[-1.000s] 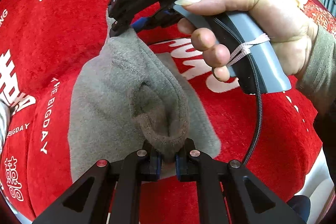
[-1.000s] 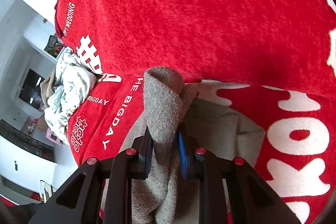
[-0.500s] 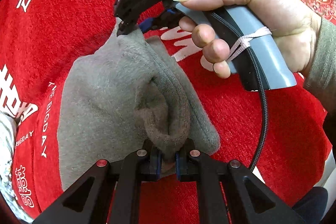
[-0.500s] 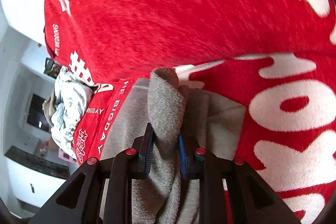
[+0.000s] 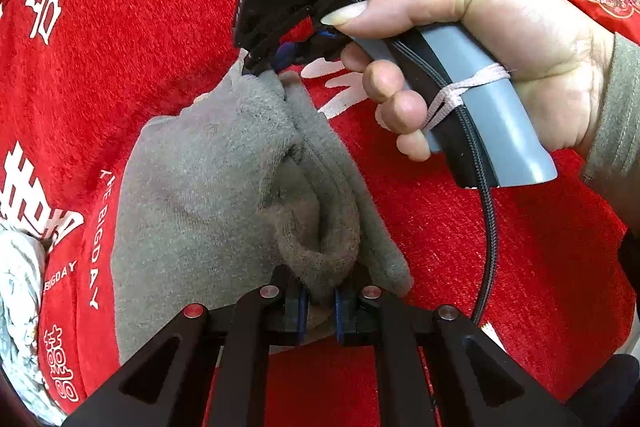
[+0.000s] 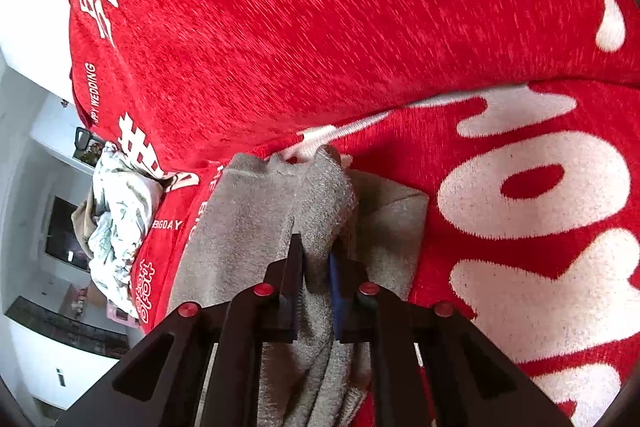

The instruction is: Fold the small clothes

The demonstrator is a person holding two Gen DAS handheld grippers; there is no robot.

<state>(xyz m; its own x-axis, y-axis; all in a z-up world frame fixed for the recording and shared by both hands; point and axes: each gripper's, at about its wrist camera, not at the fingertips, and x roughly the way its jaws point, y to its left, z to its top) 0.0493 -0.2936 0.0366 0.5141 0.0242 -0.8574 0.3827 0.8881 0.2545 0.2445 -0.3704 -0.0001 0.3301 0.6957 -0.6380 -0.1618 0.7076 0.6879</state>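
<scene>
A small grey fleece garment lies on the red cover. My left gripper is shut on a bunched corner of it at the near edge. My right gripper, held in a hand, pinches the garment's far corner, low against the cover. In the right wrist view that gripper is shut on a fold of the grey garment, which lies folded over onto itself with a lower layer showing to the right.
The red cover with white lettering spreads all around. A crumpled white patterned cloth lies at the cover's left edge and also shows in the left wrist view. A black cable hangs from the right gripper's handle.
Both grippers have carried the gripped edge across and down, laying the garment over itself. The right gripper's end has lowered close to the cover. Both grips are unchanged.
</scene>
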